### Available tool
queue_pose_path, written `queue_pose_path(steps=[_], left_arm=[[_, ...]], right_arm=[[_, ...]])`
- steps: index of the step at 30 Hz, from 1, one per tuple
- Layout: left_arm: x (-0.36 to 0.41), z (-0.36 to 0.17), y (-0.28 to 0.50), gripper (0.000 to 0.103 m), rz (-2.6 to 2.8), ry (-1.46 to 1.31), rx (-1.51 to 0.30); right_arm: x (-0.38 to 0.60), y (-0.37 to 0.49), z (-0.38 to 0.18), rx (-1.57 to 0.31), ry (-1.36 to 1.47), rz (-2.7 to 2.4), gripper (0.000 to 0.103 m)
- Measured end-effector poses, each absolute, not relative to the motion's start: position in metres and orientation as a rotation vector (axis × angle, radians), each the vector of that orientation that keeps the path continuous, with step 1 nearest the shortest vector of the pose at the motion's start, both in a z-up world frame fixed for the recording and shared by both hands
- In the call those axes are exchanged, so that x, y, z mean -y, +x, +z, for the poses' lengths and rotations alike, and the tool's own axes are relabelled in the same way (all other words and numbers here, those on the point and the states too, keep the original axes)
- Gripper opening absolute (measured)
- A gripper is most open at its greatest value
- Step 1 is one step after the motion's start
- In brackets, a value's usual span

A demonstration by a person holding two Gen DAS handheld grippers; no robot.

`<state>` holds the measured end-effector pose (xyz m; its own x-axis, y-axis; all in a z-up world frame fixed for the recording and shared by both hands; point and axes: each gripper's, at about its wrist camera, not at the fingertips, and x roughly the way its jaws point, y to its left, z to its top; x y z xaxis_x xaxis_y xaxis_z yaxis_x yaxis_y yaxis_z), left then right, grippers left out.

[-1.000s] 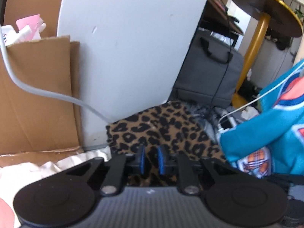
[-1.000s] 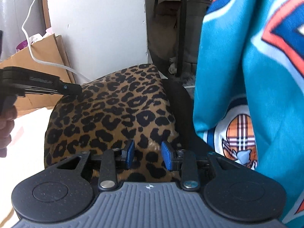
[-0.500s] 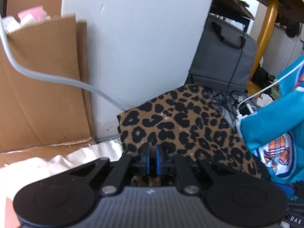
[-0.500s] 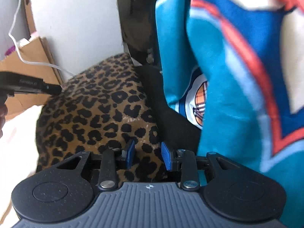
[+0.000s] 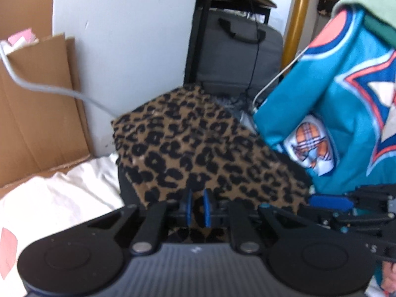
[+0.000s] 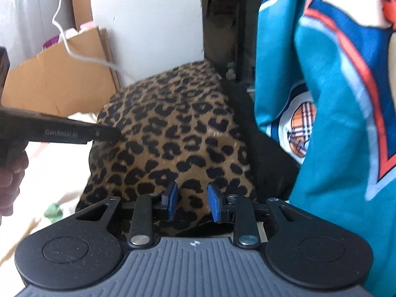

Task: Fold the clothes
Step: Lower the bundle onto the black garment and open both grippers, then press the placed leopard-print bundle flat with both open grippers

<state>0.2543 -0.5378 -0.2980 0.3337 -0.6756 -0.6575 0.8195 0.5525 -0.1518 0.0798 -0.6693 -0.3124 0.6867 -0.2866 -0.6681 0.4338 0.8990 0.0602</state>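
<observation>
We take the leopard-print garment [image 5: 198,153] as our landmark. It lies draped in a rounded mound over something dark, on a white sheet [image 5: 61,198].

Nearest, the left hand-held gripper [image 5: 196,206] has its blue pads nearly pressed together on the near edge of the leopard-print garment, with a fold of the fabric pinched between them. The right hand-held gripper [image 6: 192,201] stands at the same garment's near edge with its pads spread and closing; the cloth lies under and between them, and we see no pad pressing on it. In the right wrist view the left hand-held gripper reaches in from the left of the garment, its tip touching the print, with a person's fingers [image 6: 11,173] below it.

Just right of the garment hangs a teal jersey [image 6: 334,123] with orange, blue and white markings and a round plaid ball patch. It crowds that side and blocks the view beyond.

Left of the garment and behind it, a cardboard box [image 5: 37,111] stands open against a white panel [image 5: 123,37]; pink and white items show at its top, and we cannot tell what they are. A white cable [image 5: 49,89] runs across the box down behind the garment.

Farthest behind the garment sit a grey bag [image 5: 237,57] with a black handle and a yellow post [image 5: 294,17].
</observation>
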Motion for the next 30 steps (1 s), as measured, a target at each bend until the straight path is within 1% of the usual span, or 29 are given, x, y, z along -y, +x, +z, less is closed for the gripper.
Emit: queue_pose_path(steps=[1, 6, 10, 12, 15, 17, 19, 22, 25, 30], left_arm=[[0.538, -0.301, 0.255, 0.013, -0.986, 0.222, -0.744], [0.535, -0.303, 0.253, 0.013, -0.978, 0.231, -0.754], [0.526, -0.296, 0.251, 0.013, -0.933, 0.167, -0.840], [0.521, -0.294, 0.245, 0.015, -0.917, 0.124, -0.879], [0.512, -0.293, 0.234, 0.021, -0.899, 0.073, -0.923], [0.506, -0.294, 0.225, 0.027, -0.889, 0.044, -0.961], [0.501, -0.297, 0.217, 0.031, -0.876, 0.024, -0.996], [0.493, -0.304, 0.209, 0.035, -0.856, -0.003, -1.052], [0.484, -0.315, 0.202, 0.043, -0.836, -0.045, -1.101], [0.469, -0.325, 0.190, 0.046, -0.808, -0.094, -1.149]], right_arm=[[0.669, 0.081, -0.315, -0.718, 0.228, -0.408, 0.034], [0.670, 0.073, -0.323, -0.768, 0.264, -0.427, 0.034], [0.669, 0.062, -0.318, -0.769, 0.307, -0.435, 0.034], [0.667, 0.059, -0.314, -0.761, 0.333, -0.430, 0.034], [0.660, 0.053, -0.309, -0.752, 0.376, -0.398, 0.035], [0.652, 0.049, -0.310, -0.759, 0.396, -0.362, 0.035], [0.643, 0.046, -0.315, -0.777, 0.411, -0.336, 0.035], [0.634, 0.042, -0.326, -0.805, 0.462, -0.307, 0.039], [0.625, 0.040, -0.336, -0.819, 0.453, -0.293, 0.039], [0.622, 0.049, -0.351, -0.845, 0.424, -0.259, 0.040]])
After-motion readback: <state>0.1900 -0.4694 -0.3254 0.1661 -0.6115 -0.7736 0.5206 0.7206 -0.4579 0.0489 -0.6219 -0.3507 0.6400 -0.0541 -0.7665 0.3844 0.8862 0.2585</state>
